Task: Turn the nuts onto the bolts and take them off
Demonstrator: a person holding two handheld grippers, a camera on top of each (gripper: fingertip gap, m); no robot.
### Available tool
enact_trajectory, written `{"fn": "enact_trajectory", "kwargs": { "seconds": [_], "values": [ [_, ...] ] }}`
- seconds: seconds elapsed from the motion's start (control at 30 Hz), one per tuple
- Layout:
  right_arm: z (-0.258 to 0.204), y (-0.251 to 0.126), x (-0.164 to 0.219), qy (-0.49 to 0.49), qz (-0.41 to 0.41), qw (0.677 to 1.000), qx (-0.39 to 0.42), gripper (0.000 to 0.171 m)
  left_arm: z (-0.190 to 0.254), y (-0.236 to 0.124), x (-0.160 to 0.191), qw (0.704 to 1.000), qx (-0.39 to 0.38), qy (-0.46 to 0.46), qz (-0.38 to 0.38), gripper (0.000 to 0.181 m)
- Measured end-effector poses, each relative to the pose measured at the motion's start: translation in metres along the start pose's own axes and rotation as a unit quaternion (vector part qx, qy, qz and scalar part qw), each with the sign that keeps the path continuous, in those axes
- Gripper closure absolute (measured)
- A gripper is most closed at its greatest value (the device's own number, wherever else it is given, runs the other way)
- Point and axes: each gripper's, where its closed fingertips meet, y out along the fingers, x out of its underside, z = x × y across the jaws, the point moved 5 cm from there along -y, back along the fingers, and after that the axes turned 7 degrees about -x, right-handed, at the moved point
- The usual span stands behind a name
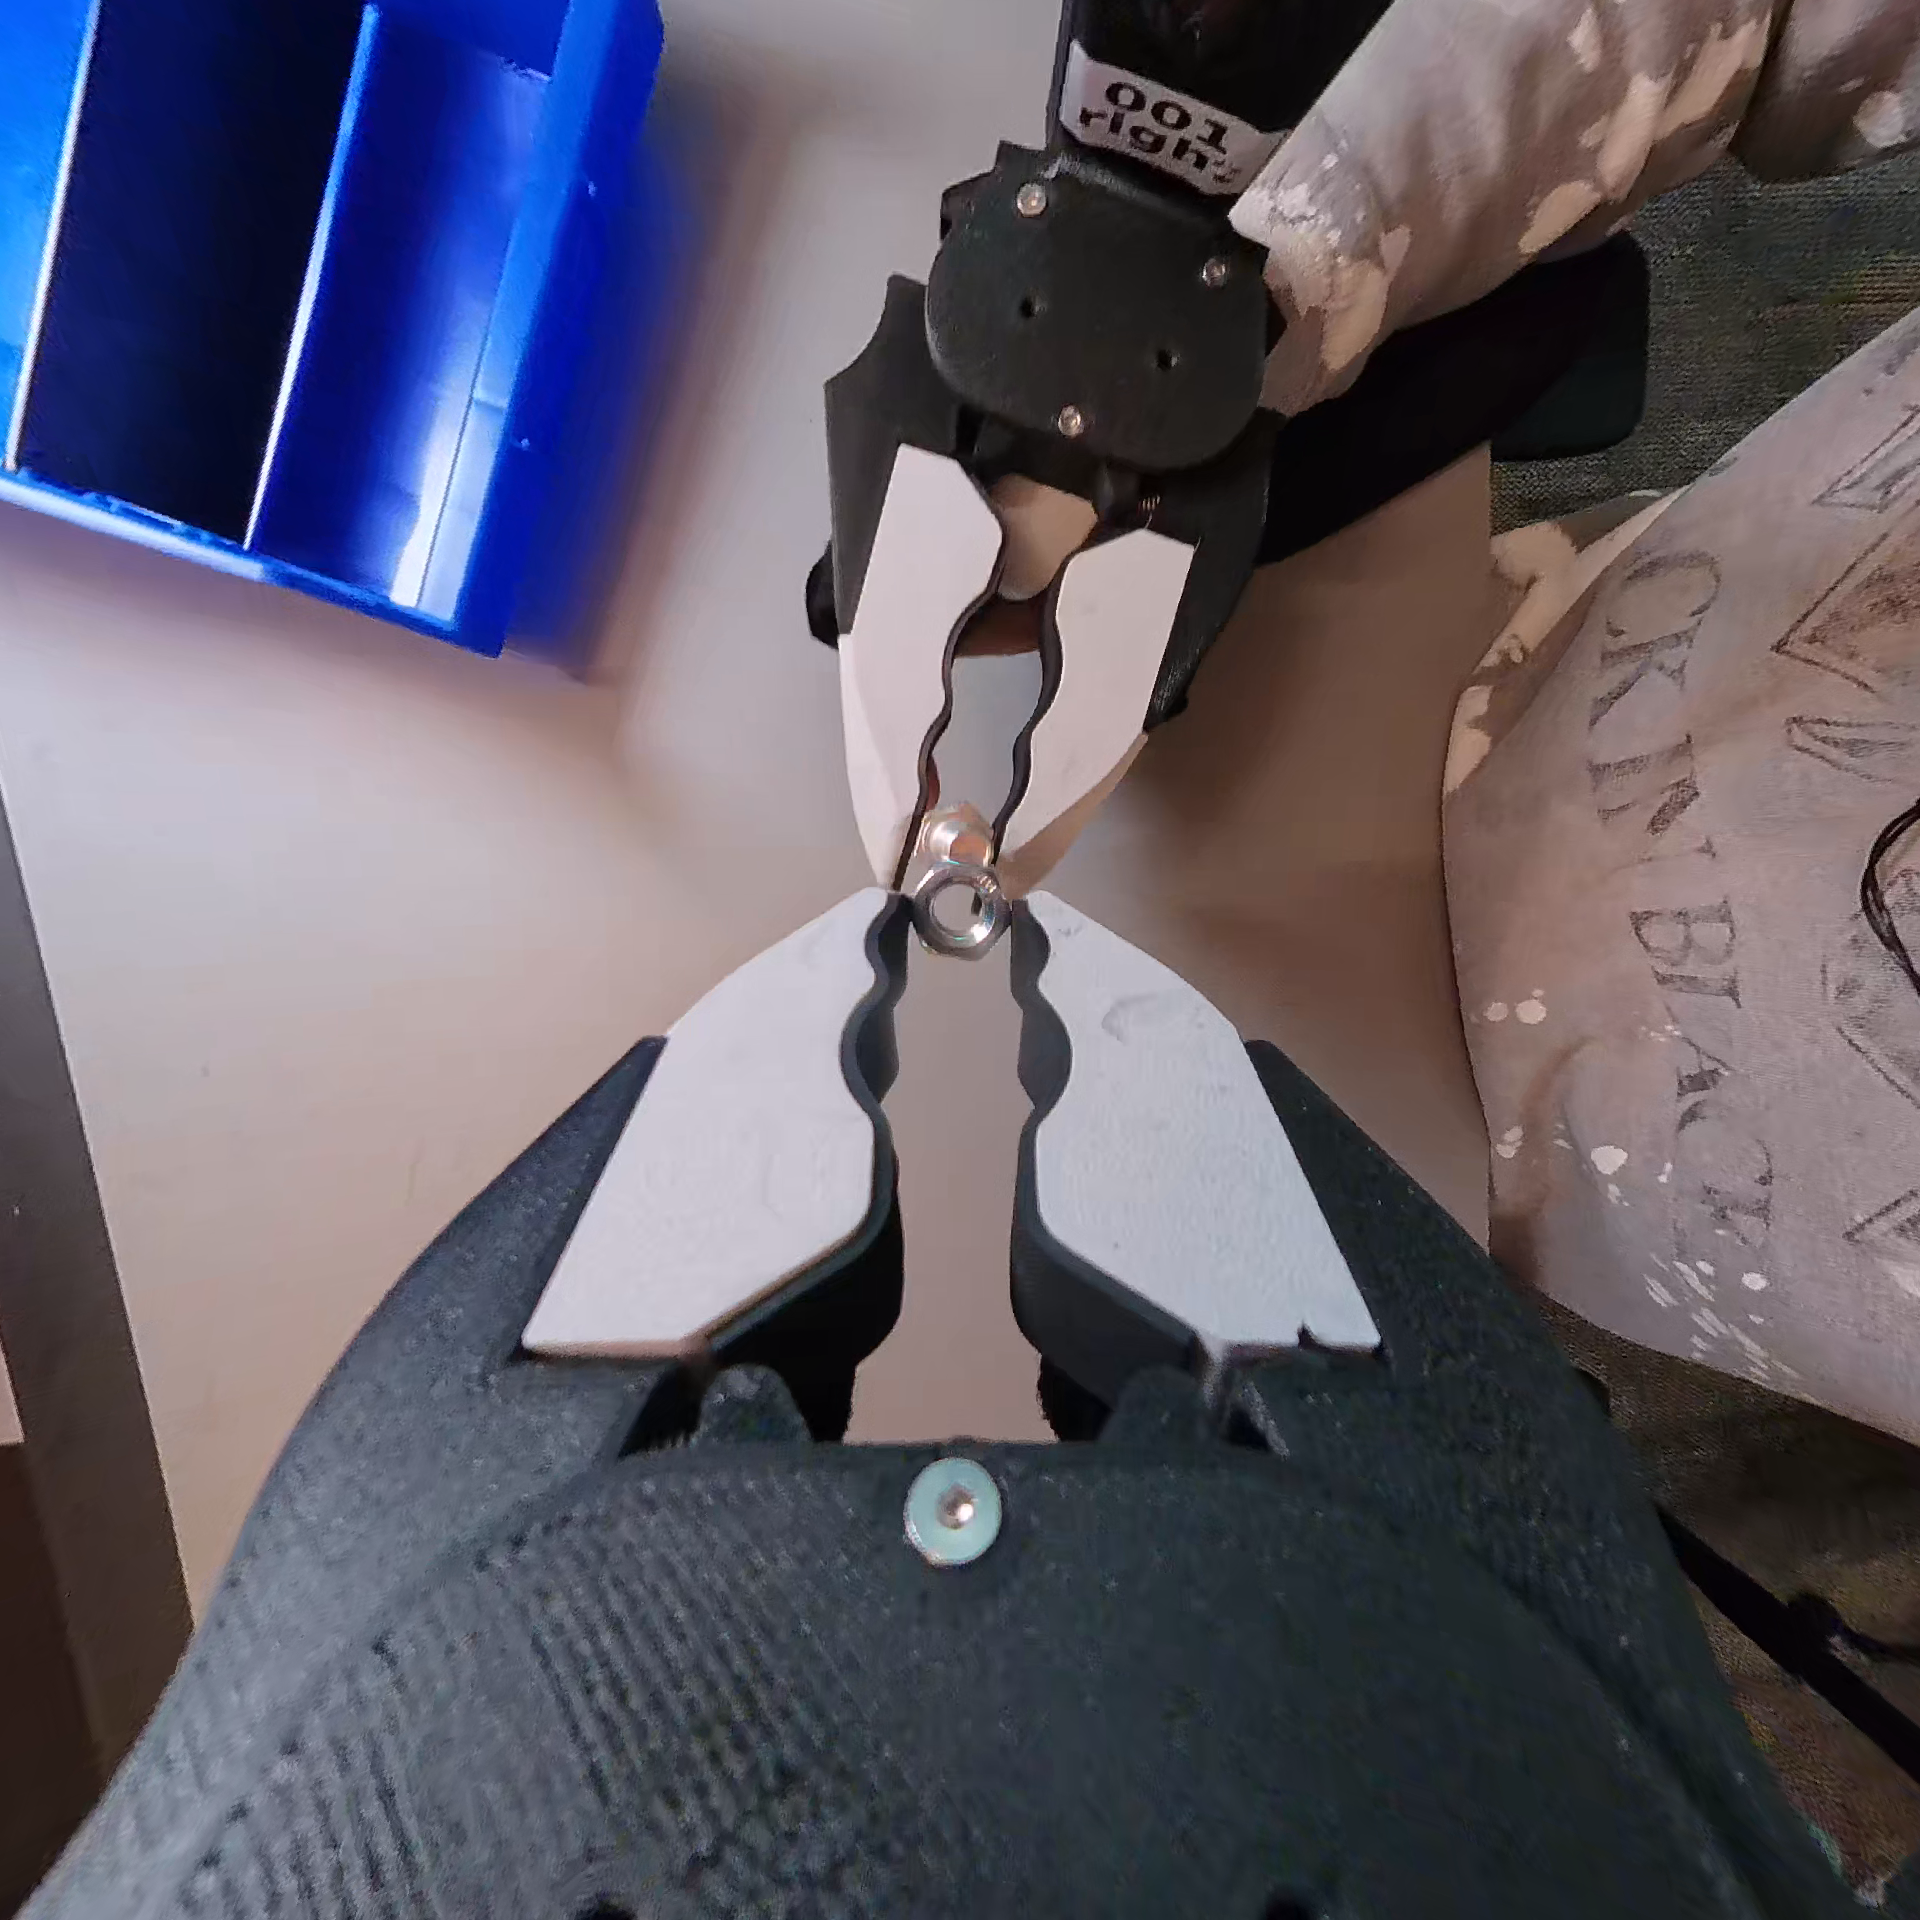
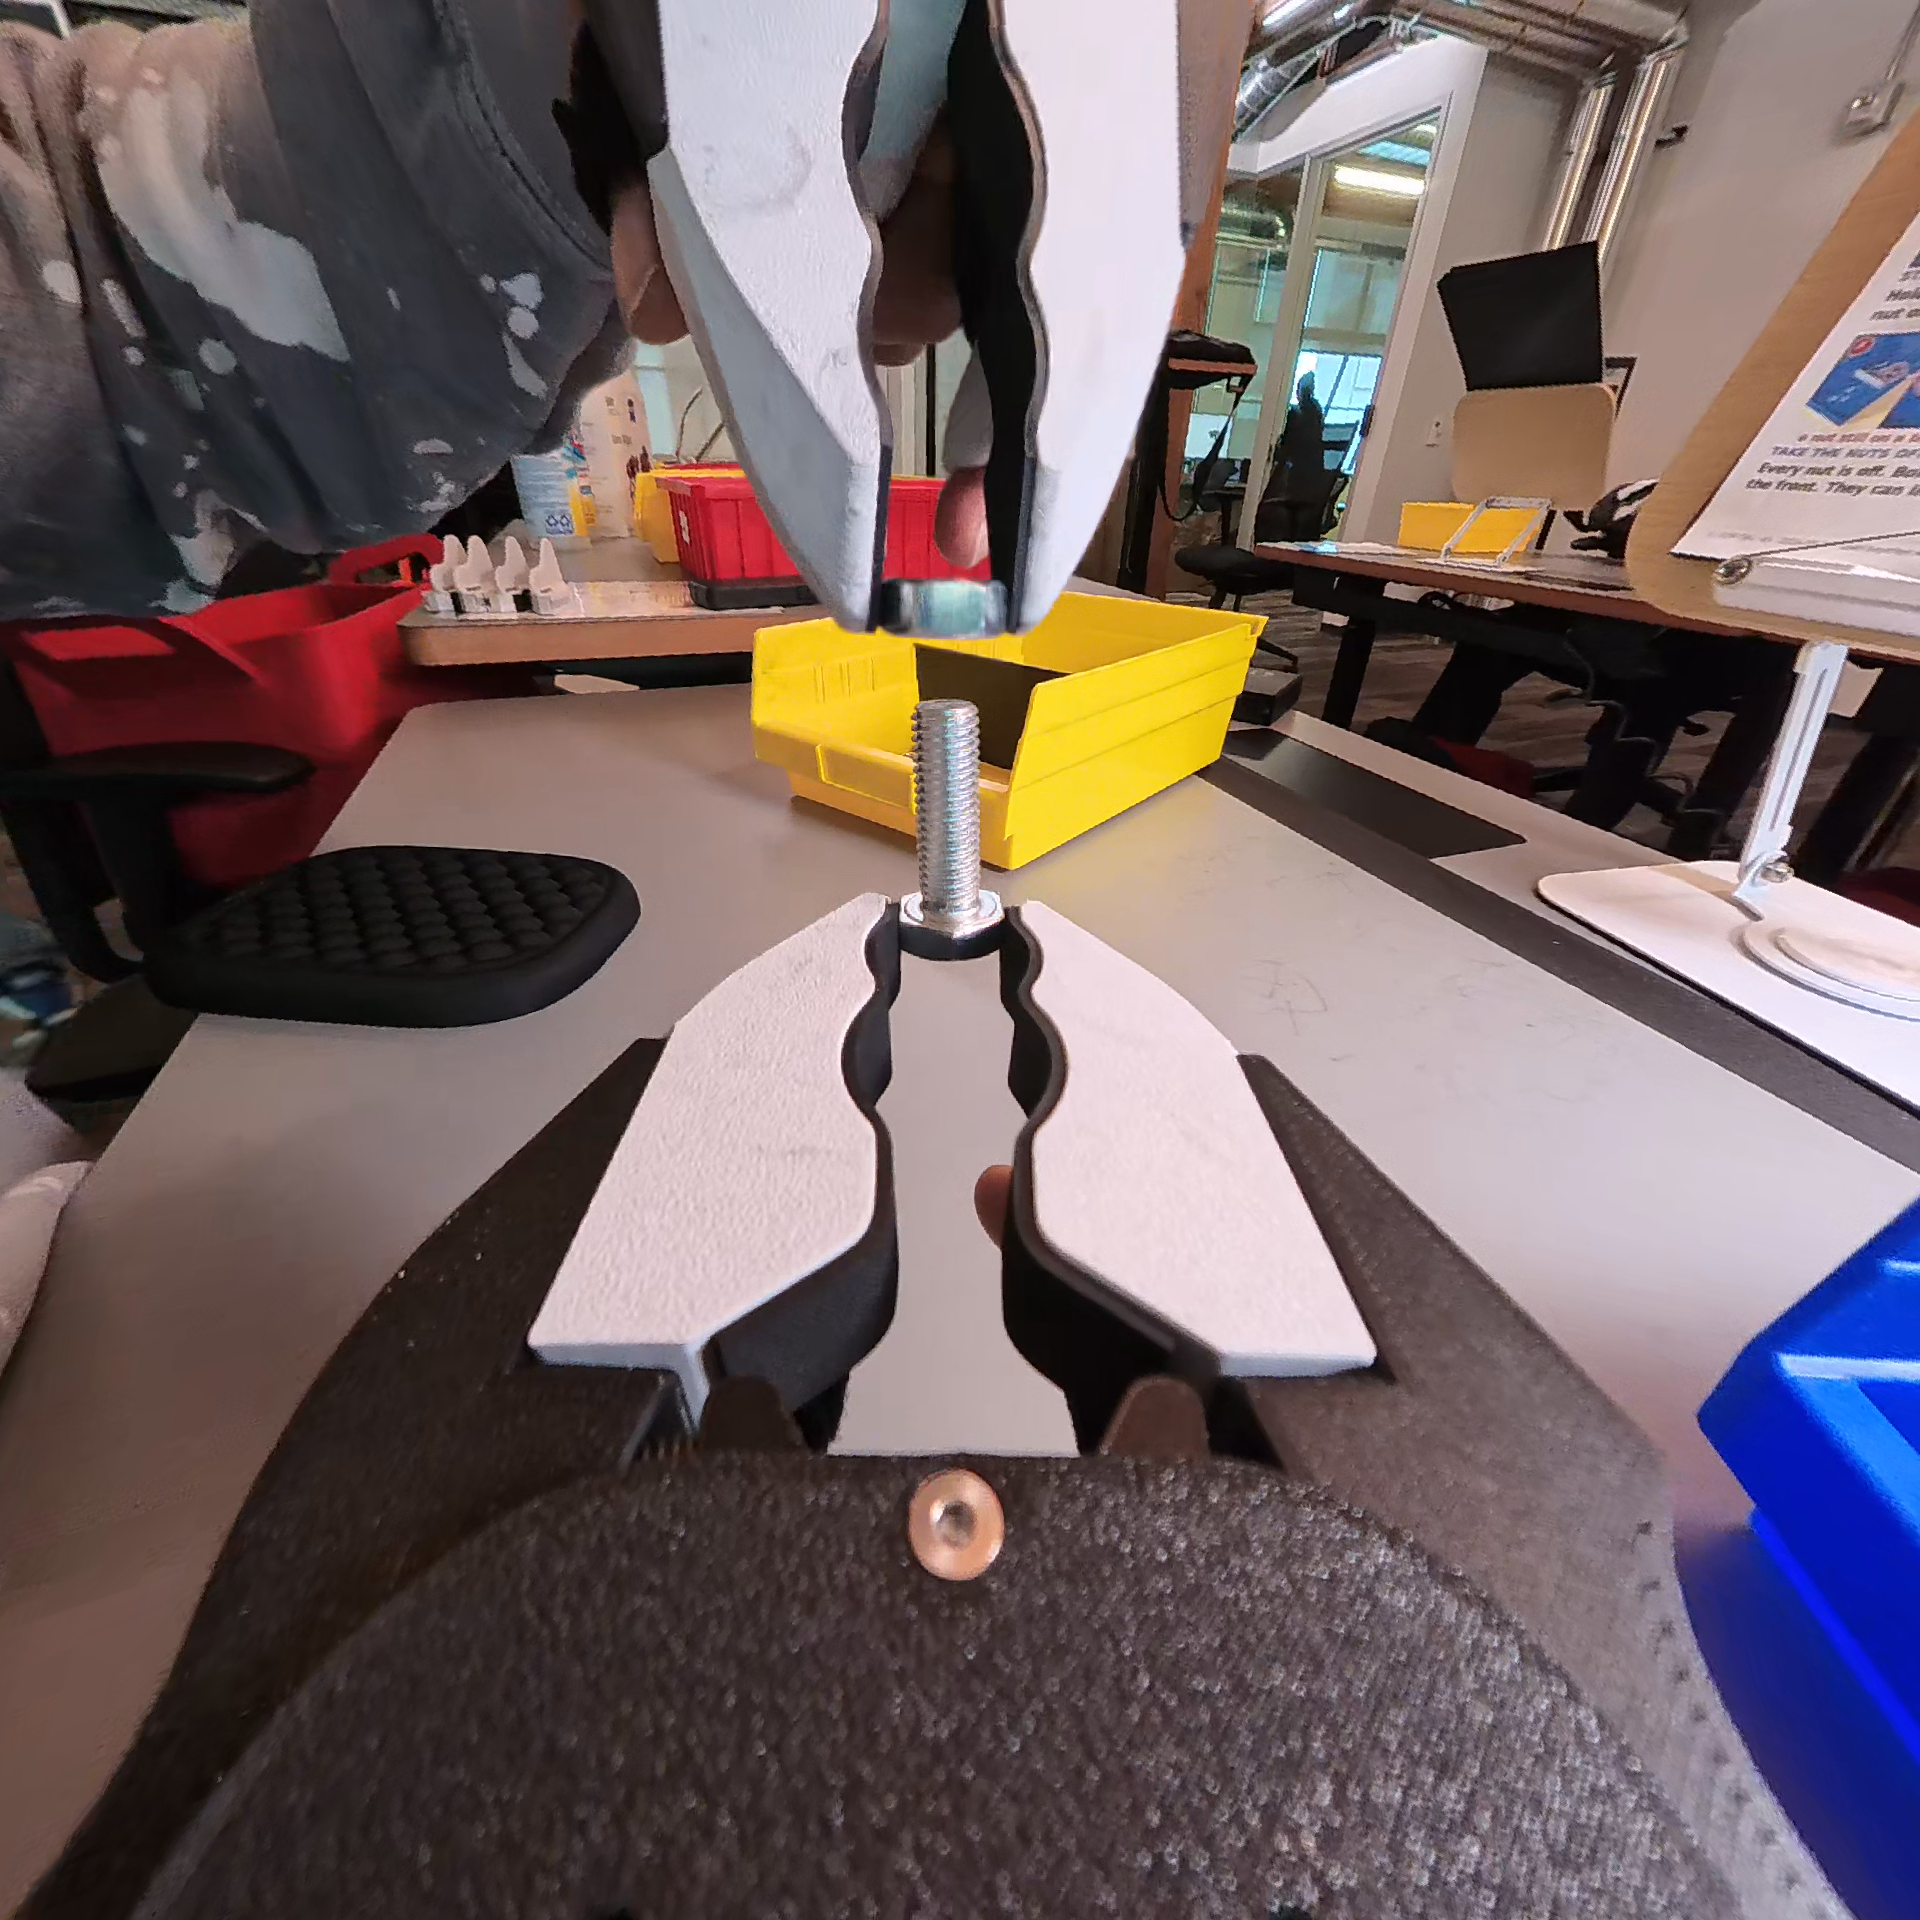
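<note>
Right gripper (image 2: pixel 951 920), jaws clamped on head of upright silver threaded bolt (image 2: pixel 945 805), left gripper (image 1: pixel 953 914), jaws pinching silver hex nut (image 1: pixel 956 914) just above bolt tip, apart, yellow plastic bin (image 2: pixel 1132 717) behind on grey surface (image 2: pixel 1247 1039), blue divided bin (image 1: pixel 312 291) aside.

white label (image 1: pixel 1164 130) on right gripper (image 1: pixel 961 831) | printed sheet (image 2: pixel 1829 416) on stand | lettered shirt (image 1: pixel 1714 831)

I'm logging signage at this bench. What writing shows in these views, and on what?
White label, top of the left wrist view: short print, not quoted here.
Printed sheet on the wooden board: lines of text, not quoted.
Person's garment: faded lettering, not quoted.
</note>
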Motion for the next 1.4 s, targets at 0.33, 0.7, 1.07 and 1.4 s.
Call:
{"fn": "enact_trajectory", "kwargs": {
  "seconds": [0.33, 0.7, 1.07, 1.4],
  "values": [
    [0.001, 0.0, 0.001, 0.004, -0.003, 1.0, 0.002, 0.153, 0.001, 0.013, -0.005, 1.0, 0.014, 0.006, -0.008, 0.161],
    [0.001, 0.003, 0.005, 0.021, -0.013, 1.0, 0.003, 0.153, 0.001, 0.016, -0.002, 1.0, -0.003, 0.013, -0.017, 0.161],
    [0.002, 0.002, 0.002, 0.023, 0.0, 1.0, 0.003, 0.153, 0.0, 0.014, -0.002, 1.0, -0.008, 0.007, 0.009, 0.157],
    [0.003, -0.001, -0.001, 0.03, 0.012, 0.999, 0.003, 0.153, 0.001, 0.001, 0.003, 0.989, -0.028, -0.013, 0.148, 0.152]
  ]
}}
